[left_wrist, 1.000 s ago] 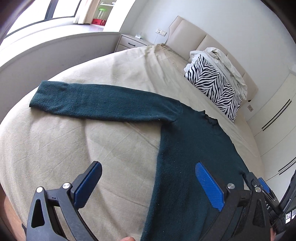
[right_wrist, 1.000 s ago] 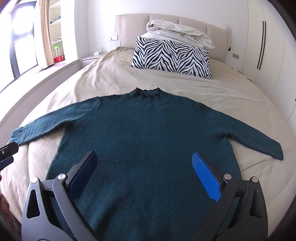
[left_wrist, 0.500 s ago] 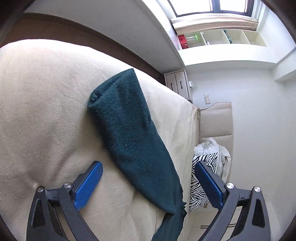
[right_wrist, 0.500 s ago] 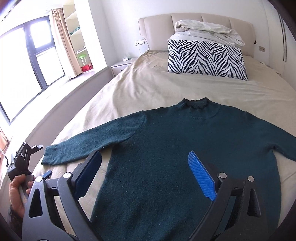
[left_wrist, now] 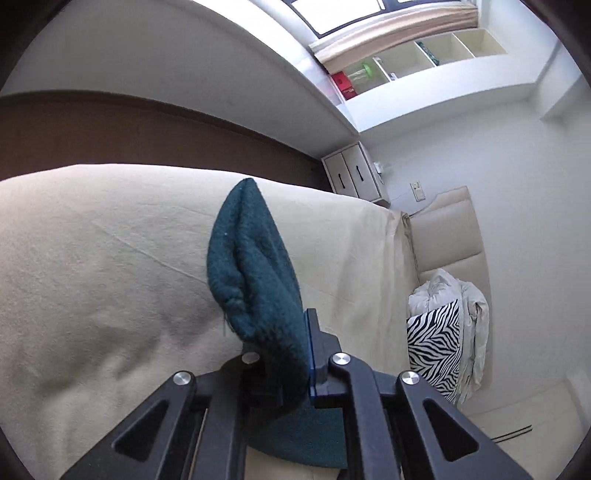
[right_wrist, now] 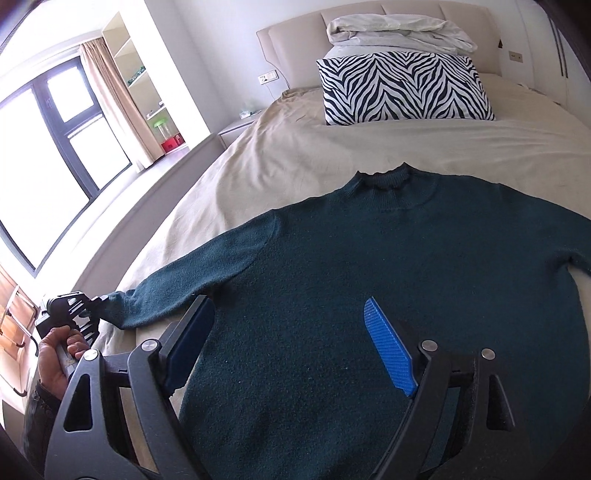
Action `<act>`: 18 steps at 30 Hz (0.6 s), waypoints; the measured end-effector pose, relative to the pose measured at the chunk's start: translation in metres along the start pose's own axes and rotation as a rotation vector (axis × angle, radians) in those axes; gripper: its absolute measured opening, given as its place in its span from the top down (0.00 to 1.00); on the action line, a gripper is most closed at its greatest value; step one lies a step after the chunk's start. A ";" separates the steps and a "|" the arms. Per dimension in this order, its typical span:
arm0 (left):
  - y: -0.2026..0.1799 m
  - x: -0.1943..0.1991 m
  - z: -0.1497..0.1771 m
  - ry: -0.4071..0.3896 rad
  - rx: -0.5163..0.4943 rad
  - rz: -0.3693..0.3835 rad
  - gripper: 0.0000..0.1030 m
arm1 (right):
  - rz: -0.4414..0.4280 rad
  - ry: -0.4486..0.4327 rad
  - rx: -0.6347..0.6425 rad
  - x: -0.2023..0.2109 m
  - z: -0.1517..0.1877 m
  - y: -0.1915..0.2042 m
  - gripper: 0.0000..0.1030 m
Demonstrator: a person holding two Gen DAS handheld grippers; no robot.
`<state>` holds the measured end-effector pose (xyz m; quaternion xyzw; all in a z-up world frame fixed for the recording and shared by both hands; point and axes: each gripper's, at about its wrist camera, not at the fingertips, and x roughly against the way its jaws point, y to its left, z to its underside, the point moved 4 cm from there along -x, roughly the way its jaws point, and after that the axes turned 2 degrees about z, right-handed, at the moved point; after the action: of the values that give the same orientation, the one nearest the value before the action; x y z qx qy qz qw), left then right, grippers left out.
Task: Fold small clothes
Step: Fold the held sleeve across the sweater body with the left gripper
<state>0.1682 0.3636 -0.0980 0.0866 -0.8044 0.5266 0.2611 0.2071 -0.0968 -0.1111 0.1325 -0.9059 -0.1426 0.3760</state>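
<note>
A dark teal sweater (right_wrist: 369,266) lies flat, front up, on the beige bed (right_wrist: 288,147), collar toward the headboard. In the left wrist view my left gripper (left_wrist: 303,354) is shut on the cuff of its left sleeve (left_wrist: 251,266), and the cloth bunches up ahead of the pads. The right wrist view shows that same left gripper (right_wrist: 74,306), held by a hand (right_wrist: 55,354), at the sleeve end near the bed's left edge. My right gripper (right_wrist: 284,306) hovers over the sweater's lower body; its jaws are closing, still wide, with the knit below them and nothing pinched.
A zebra-print pillow (right_wrist: 402,86) and a crumpled white blanket (right_wrist: 399,29) sit against the headboard. A nightstand (left_wrist: 352,170) stands left of the bed, with a window (right_wrist: 55,147) and shelves beyond. The bed's left edge drops off just past the cuff.
My left gripper swung over to the sleeve end, rolled, and shut on the cuff. The right gripper drifted left over the sweater's body and its jaws narrowed a little.
</note>
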 end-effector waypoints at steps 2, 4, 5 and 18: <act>-0.060 -0.015 0.026 0.055 -0.191 0.021 0.93 | -0.003 0.008 -0.039 0.001 0.000 -0.021 0.19; -0.118 -0.032 0.074 0.114 -0.394 0.047 0.93 | -0.002 0.009 -0.079 0.002 0.000 -0.042 0.19; -0.144 -0.042 0.102 0.153 -0.487 0.062 0.93 | -0.001 0.008 -0.101 0.002 -0.002 -0.053 0.19; -0.171 -0.105 0.347 0.482 -0.922 0.064 0.23 | -0.025 0.131 -0.351 -0.020 0.007 -0.184 0.19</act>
<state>0.2141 -0.0341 -0.1221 -0.1857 -0.8720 0.1303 0.4338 0.2399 -0.2583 -0.1949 0.0850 -0.8391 -0.2940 0.4497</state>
